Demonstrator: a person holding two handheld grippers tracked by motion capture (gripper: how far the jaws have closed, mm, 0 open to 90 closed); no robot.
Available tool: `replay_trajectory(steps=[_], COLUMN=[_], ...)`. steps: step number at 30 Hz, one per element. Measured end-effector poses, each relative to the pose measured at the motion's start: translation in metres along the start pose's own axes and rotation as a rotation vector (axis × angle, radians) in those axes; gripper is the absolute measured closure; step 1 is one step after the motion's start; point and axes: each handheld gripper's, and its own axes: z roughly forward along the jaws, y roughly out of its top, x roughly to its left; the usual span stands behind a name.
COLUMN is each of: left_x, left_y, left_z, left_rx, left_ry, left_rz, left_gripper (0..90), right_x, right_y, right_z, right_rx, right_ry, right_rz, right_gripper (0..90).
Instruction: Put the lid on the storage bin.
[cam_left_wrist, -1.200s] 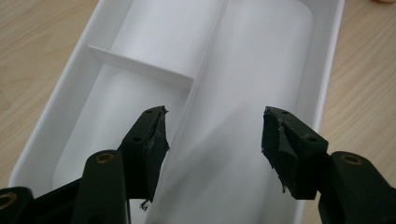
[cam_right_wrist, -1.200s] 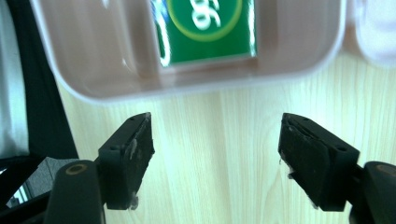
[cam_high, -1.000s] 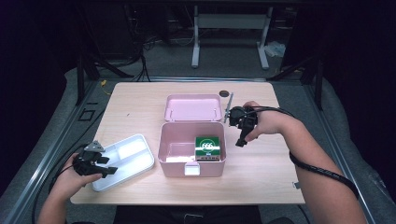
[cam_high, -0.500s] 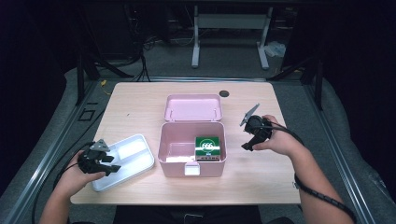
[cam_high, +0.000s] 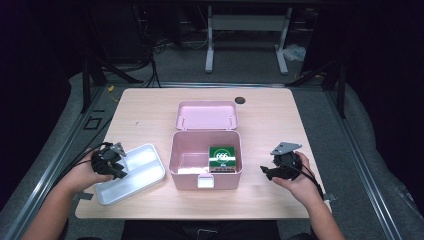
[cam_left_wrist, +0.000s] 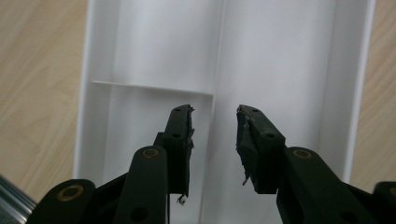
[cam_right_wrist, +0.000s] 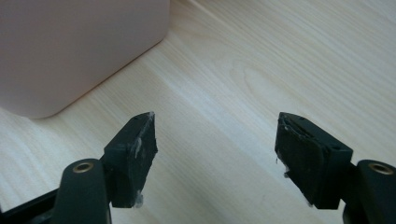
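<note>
Tray (cam_high: 131, 172), white and divided, lies on the surface (cam_high: 150, 107) left of the pink box (cam_high: 206, 159), near the person's edge, likely lifted out so the box interior is reachable. Left claw (cam_high: 118, 161) hangs over the tray's left end; in the left gripper view its jaws straddle the tray's middle rib (cam_left_wrist: 215, 93), narrowed and just been closing, pads not yet touching it — looks like lining up to pinch the rib as a handle. Box sits mid-surface with lid (cam_high: 206, 114) flipped back flat, so it's open for loading; a green packet (cam_high: 222, 157) stands inside at the right. Right claw (cam_high: 267, 171) is low over bare wood just right of the box, jaws fairly wide with nothing between them, parked clear, box corner (cam_right_wrist: 70, 51) just ahead of it.
</note>
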Motion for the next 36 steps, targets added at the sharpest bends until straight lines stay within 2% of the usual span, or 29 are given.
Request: replay_trajectory(steps=[1,2,3,4,6,9,11,13,18,22,27,32,35,36], left_x=[0.001,0.001,0.001,0.002,0.004,0.007,0.010,0.014,0.016,0.017,0.019,0.020,0.021,0.022], left_y=[0.003,0.007,0.011,0.014,0.021,0.029,0.031,0.032,0.033,0.030,0.031,0.036,0.039,0.040], left_z=[0.003,0.008,0.011,0.013,0.016,0.019,0.019,0.020,0.025,0.030,0.030,0.031,0.029,0.027], left_rx=[0.027,0.078,0.117,0.139,0.184,0.231,0.233,0.213,0.197,0.185,0.190,0.229,0.244,0.232], left_ry=[-0.017,-0.032,-0.031,-0.031,-0.026,-0.042,-0.075,-0.104,-0.118,-0.130,-0.144,-0.158,-0.153,-0.148], left_rz=[0.011,0.022,0.045,0.049,0.059,0.057,0.041,0.009,-0.016,-0.041,-0.038,-0.020,-0.013,-0.021], left_gripper=[67.6,69.1,71.0,73.4,77.5,81.8,84.3,88.0,87.8,86.2,86.7,87.0,87.6,88.3], right_x=[0.001,0.001,0.002,0.003,0.004,0.005,0.007,0.009,0.011,0.009,0.009,0.009,0.009,0.008], right_y=[-0.003,-0.006,-0.010,-0.012,-0.014,-0.015,-0.015,-0.016,-0.017,-0.018,-0.019,-0.020,-0.021,-0.021], right_z=[0.000,0.000,0.001,0.003,0.004,0.006,0.007,0.009,0.014,0.014,0.015,0.017,0.017,0.017], right_rx=[-0.012,-0.016,-0.026,-0.033,-0.032,-0.035,-0.046,-0.050,-0.058,-0.057,-0.058,-0.049,-0.043,-0.039], right_ry=[0.005,0.001,0.014,0.033,0.054,0.048,0.057,0.066,0.065,0.087,0.082,0.086,0.081,0.093], right_rz=[0.018,0.030,0.061,0.085,0.100,0.098,0.115,0.125,0.146,0.162,0.172,0.170,0.173,0.174], right_gripper=[28.8,28.8,28.8,28.8,29.3,29.4,29.5,30.2,31.2,31.4,31.5,31.6,31.7,31.8])
